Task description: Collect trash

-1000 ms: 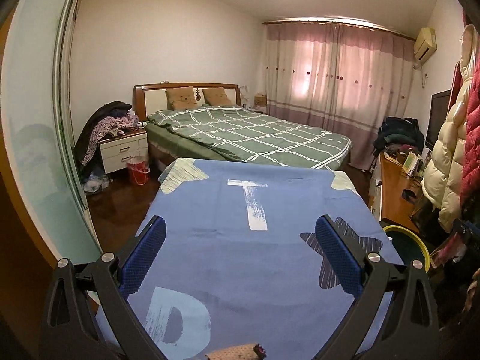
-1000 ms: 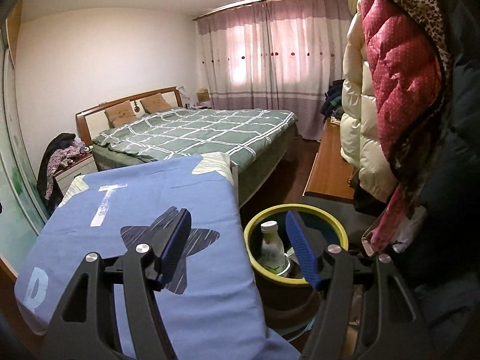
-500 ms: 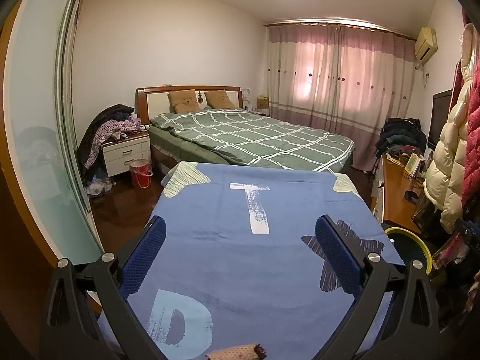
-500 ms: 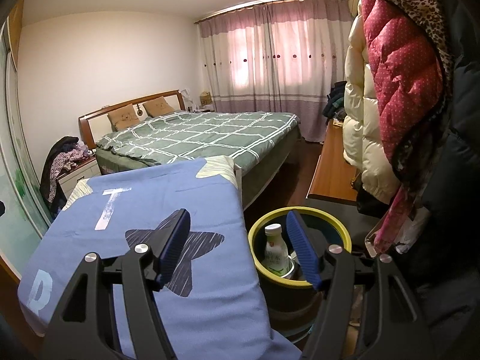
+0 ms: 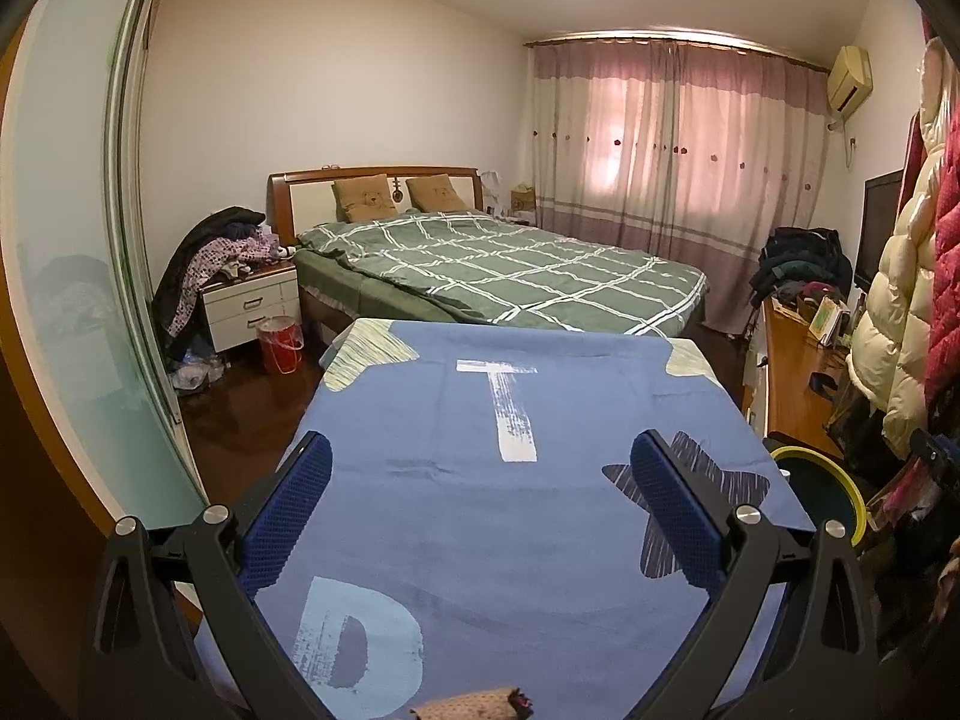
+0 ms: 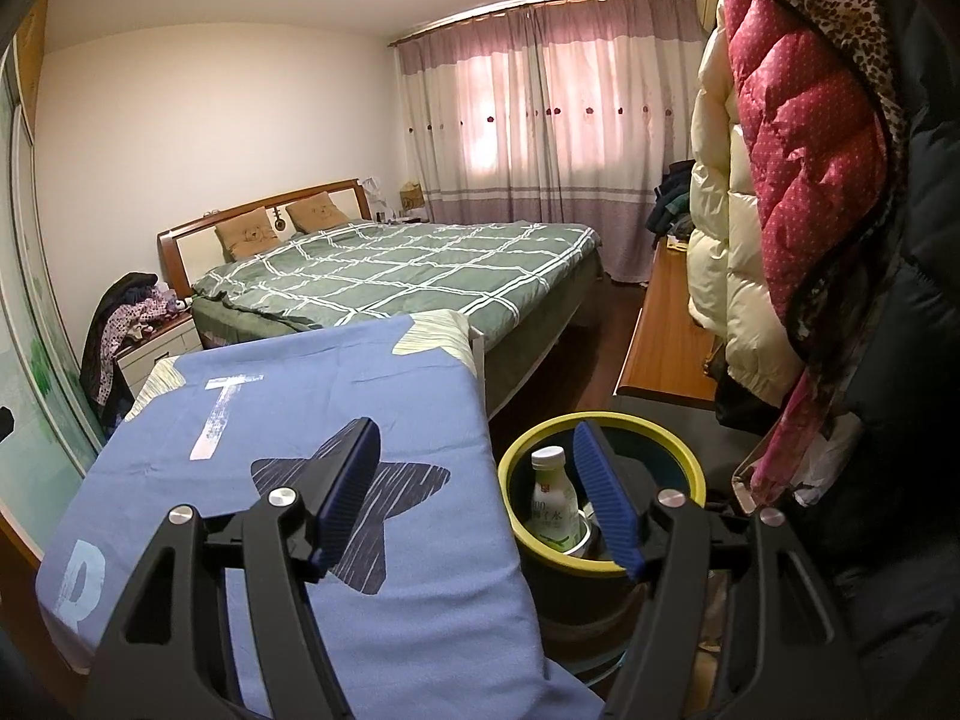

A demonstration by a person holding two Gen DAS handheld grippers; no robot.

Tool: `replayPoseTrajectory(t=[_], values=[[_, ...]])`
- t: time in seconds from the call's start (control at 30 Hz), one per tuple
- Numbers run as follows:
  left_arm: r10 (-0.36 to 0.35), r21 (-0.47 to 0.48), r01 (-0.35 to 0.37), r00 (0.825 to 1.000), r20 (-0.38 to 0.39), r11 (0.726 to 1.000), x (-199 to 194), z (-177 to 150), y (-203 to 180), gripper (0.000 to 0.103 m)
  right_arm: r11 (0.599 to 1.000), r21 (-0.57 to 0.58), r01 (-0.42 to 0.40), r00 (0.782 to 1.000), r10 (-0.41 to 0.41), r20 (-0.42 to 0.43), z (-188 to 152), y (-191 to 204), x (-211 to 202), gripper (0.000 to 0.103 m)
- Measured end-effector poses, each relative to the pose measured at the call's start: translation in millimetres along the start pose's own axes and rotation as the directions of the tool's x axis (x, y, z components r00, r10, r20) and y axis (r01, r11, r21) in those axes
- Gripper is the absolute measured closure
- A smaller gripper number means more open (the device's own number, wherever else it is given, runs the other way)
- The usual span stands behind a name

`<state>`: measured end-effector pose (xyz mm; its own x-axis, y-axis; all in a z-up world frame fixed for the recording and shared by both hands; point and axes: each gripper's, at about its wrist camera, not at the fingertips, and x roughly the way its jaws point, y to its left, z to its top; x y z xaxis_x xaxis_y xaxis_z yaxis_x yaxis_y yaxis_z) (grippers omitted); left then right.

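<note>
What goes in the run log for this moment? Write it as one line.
left gripper: open, empty | right gripper: open, empty | bottle: in yellow-rimmed bin | blue cloth: bare

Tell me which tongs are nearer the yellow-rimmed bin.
Right. The right tongs hang open beside the bin, one finger over its rim. The left tongs hang open over the blue cloth, bin off to their right.

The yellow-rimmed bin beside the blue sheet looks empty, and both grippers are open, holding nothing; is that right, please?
Not quite: the bin is not empty. The right wrist view shows a bottle standing inside it. Both the left gripper and right gripper are indeed open, holding nothing.
</note>
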<state>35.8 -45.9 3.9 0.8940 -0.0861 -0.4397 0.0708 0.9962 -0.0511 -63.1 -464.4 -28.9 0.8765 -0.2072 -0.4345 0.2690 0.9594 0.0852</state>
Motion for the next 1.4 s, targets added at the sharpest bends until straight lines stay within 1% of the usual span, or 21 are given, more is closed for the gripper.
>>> replayPoseTrajectory(t=[1.23, 1.4], values=[[0.001, 0.003, -0.001, 1.000, -0.009, 1.000, 7.3, -3.2, 0.9, 0.005, 1.000, 0.001, -0.003, 1.000, 0.003, -0.007, -0.7, 1.8, 1.7, 0.039], [-0.008, -0.004, 0.008, 1.000, -0.006, 1.000, 7.2, -5.2, 0.6, 0.005, 1.000, 0.002, -0.003, 1.000, 0.003, -0.009, -0.4, 1.7, 1.8, 0.039]])
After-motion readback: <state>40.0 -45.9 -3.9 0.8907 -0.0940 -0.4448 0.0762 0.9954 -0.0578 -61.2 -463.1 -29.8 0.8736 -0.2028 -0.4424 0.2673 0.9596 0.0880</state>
